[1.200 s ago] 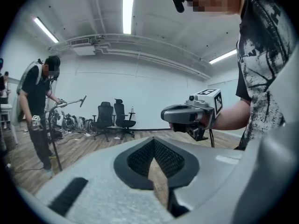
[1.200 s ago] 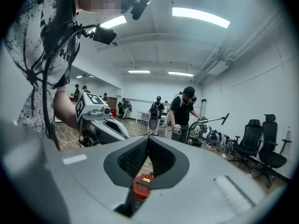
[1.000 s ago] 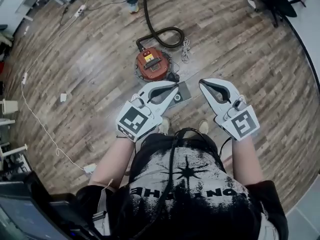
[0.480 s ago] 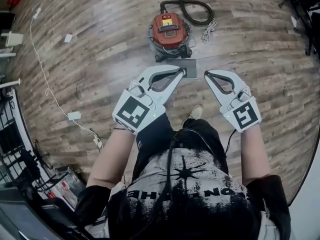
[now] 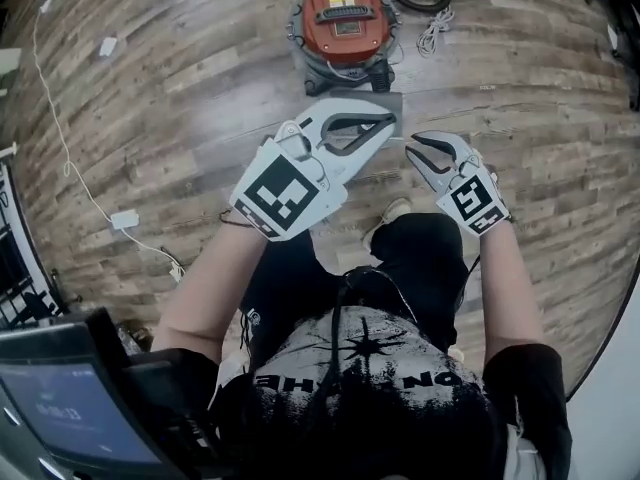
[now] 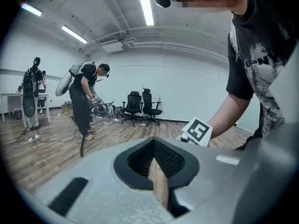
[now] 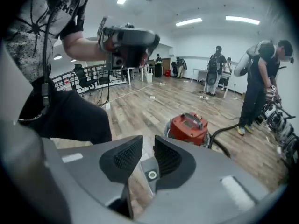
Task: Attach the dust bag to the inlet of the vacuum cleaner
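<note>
reaching for the flat grey dust bag (image 5: 375, 103) on the floor, just near of the round red vacuum cleaner (image 5: 345, 23). right gripper (image 5: 415, 150) jaws just cracked open, nothing pinched yet; left gripper (image 5: 390, 125) is closed and empty. i'd open wider and grab the bag's edge.

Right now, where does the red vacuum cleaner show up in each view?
Head view: red vacuum cleaner at top centre.
Left gripper view: not in it.
Right gripper view: a little right of centre, mid-height.
Shared landmark: the black hose running from it, seen in the head and right gripper views.
</note>
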### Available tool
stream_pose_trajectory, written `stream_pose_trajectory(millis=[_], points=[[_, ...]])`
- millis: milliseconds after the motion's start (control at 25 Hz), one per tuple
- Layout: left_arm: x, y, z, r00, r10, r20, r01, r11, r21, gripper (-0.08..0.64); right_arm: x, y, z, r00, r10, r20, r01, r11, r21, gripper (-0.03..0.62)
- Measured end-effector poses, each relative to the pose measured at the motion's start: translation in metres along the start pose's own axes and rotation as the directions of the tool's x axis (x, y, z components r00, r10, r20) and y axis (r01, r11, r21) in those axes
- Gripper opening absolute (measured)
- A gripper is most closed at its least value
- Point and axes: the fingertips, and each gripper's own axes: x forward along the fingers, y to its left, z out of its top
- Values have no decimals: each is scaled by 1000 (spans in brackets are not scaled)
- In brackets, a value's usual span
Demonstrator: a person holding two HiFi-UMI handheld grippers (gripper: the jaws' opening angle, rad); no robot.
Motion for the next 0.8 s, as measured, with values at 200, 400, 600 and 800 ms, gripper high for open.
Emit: stream_pose_trajectory(millis=[200,400,600,800], points=[[36,35,-89,1000,1,20,-1,1000,31,0,114,-1,-129,985,65,-159,-68,998,-17,136],[63,65,-179,998,-6,69,4,1000,27,0,228,4,-266,933,144,-329,-174,983,-64,160],[88,84,-257,999,18,34,-20,998,54,0,311,-13,-390,864,149,-481,-205,976,-66,178],[85,80,-290,998,54,-27,-53,998,34,0,344,-13,-469,742,166,-650,-292,952,-90,215]])
